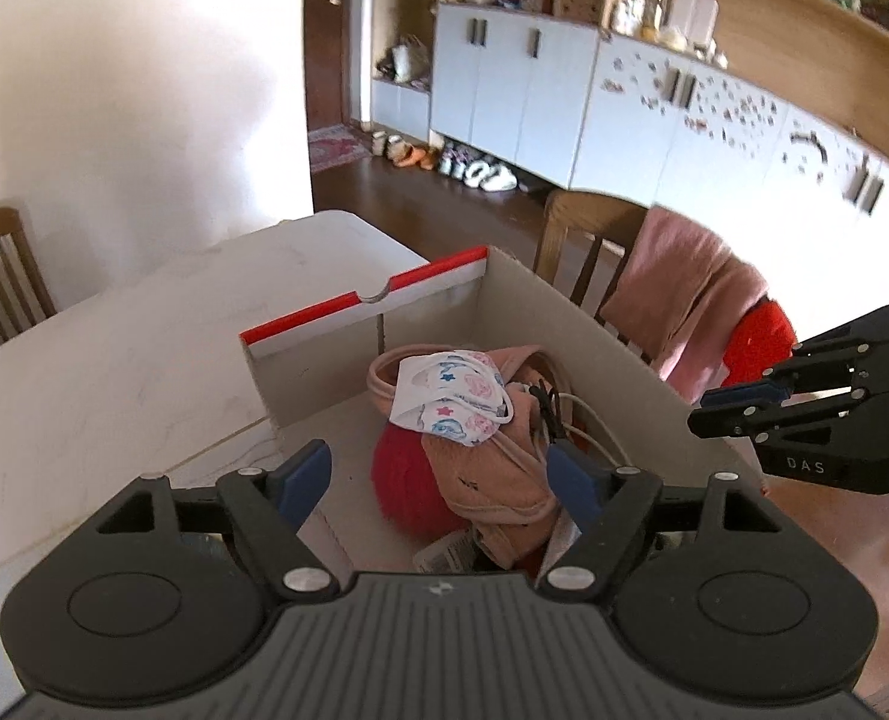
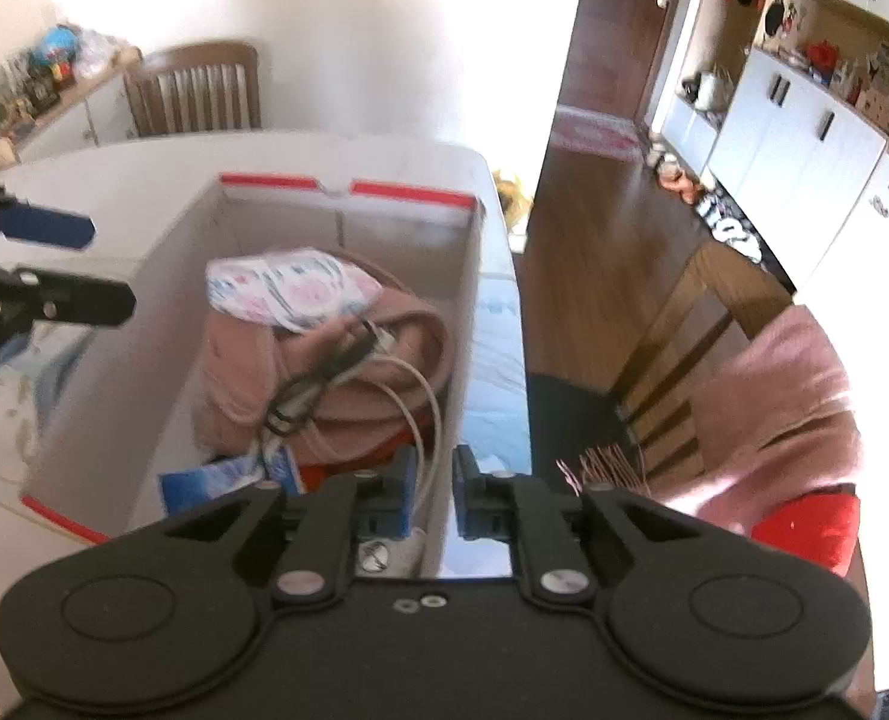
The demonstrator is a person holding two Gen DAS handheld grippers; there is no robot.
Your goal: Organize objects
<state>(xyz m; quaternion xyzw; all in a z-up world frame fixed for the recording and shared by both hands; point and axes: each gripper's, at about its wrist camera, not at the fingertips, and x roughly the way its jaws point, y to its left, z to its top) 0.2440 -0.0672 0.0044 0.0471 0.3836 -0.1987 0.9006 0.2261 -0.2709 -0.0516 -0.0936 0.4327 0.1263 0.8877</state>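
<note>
Left wrist view: left gripper [image 1: 438,483] is held above the near end of the cardboard box [image 1: 564,300], angled downward, fingers wide apart, nothing between them. A patterned face mask [image 1: 450,399] is seen resting loosely atop a pink garment [image 1: 492,474], beside a red ball [image 1: 408,486]. Risk judged: the mask could slide off if the pile is knocked.

Right wrist view: right gripper [image 2: 432,489] is tilted down over the box's right wall [image 2: 465,324], fingers slightly apart, nothing clamped. A white cable [image 2: 426,408] loops just ahead; it could be snagged.

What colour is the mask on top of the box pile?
The mask is white with pink and blue prints; clearest in the left wrist view.
</note>
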